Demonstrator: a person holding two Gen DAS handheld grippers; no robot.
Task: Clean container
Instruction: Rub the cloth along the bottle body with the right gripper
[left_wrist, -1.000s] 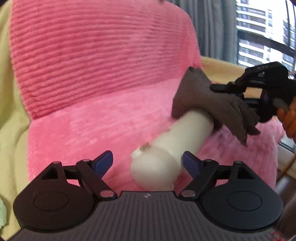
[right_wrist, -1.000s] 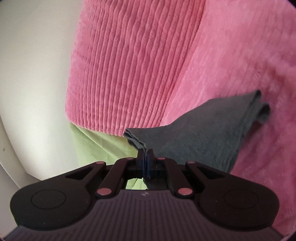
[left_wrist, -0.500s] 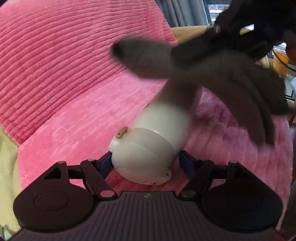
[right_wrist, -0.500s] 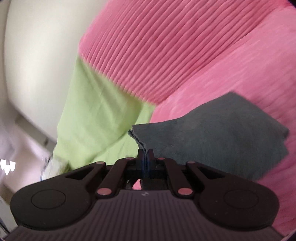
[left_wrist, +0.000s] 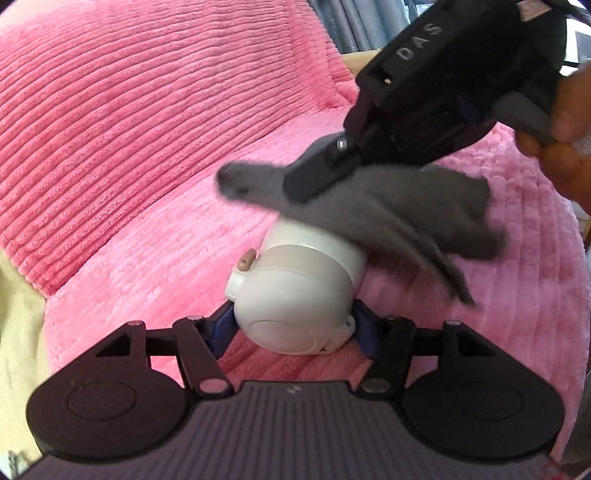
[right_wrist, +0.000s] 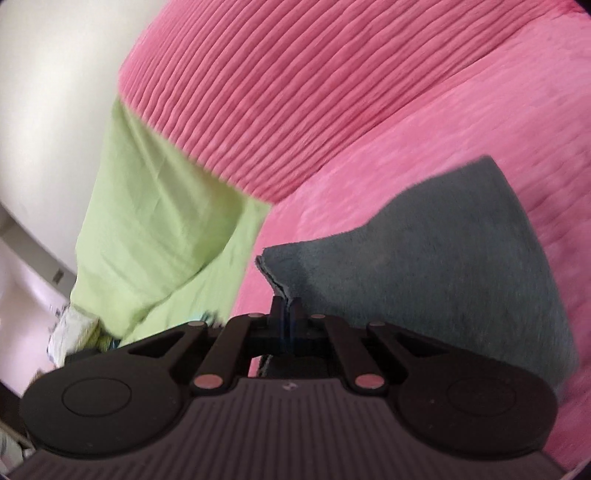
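Observation:
A white bottle-shaped container (left_wrist: 295, 299) with a lid and a small tan tab points away from me over the pink seat. My left gripper (left_wrist: 293, 325) is shut on its lidded end, a blue pad on each side. My right gripper (right_wrist: 284, 310) is shut on a corner of a grey cloth (right_wrist: 443, 258). In the left wrist view the right gripper (left_wrist: 317, 177) holds the grey cloth (left_wrist: 388, 218) draped over the container's far part, which it hides.
A pink ribbed blanket (left_wrist: 147, 147) covers the sofa seat and back. A light green sheet (right_wrist: 155, 229) hangs beside it, with a pale wall (right_wrist: 48, 92) behind. Curtains (left_wrist: 343, 22) show at the top of the left wrist view.
My left gripper has closed on the container's lidded end. My right gripper has swung the grey cloth along the container toward the lid.

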